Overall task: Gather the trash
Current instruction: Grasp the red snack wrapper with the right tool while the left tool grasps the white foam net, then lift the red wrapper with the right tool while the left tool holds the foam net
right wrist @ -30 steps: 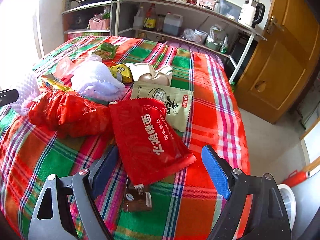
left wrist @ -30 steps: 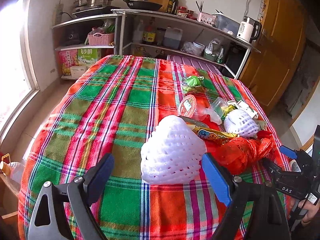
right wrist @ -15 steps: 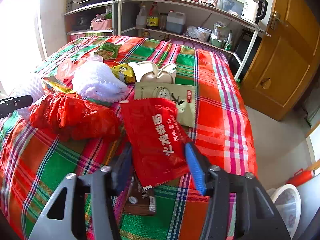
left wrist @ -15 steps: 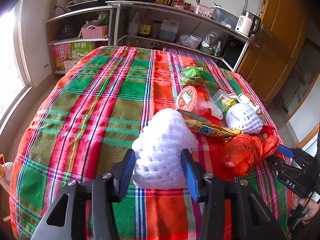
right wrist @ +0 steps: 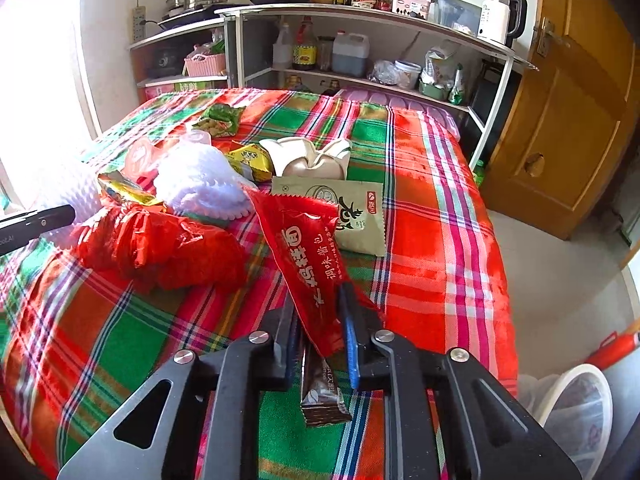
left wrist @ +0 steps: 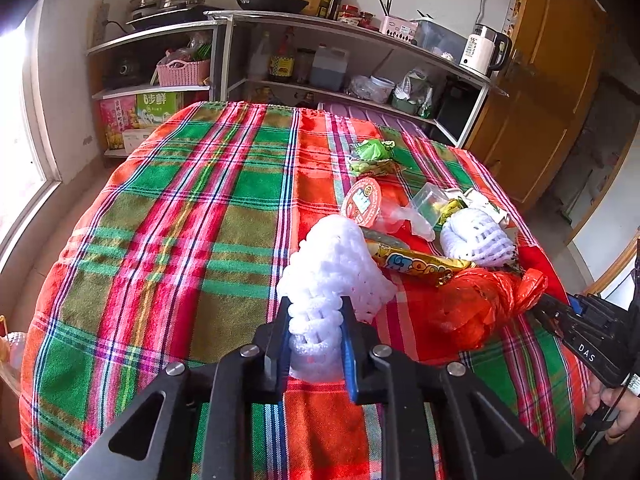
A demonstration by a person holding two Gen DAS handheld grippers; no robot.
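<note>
On the plaid tablecloth [left wrist: 180,220] lies a heap of trash. My left gripper [left wrist: 315,308] is closing on a white foam fruit net [left wrist: 336,256]; both pads squeeze its near end into a narrow waist. My right gripper [right wrist: 318,304] is closing on a red noodle seasoning packet [right wrist: 304,240], which is pinched at its near end and bends up from the cloth. A crumpled red plastic bag [right wrist: 160,240] lies between the two grippers. In the left wrist view the right gripper's black body shows at the right edge, next to the red bag [left wrist: 472,308].
Near the heap lie a yellow candy wrapper [left wrist: 416,266], a second foam net [left wrist: 476,236], a red-lidded cup [left wrist: 362,202], a green snack bag [left wrist: 372,156] and a beige sachet [right wrist: 348,212]. A brown wrapper [right wrist: 320,392] lies under my right gripper. A lined white bin [right wrist: 576,404] stands on the floor at right.
Both grippers went from wide open to closed. The left pads now squeeze the foam net; the right pads pinch the red packet, whose far end has tilted up.
</note>
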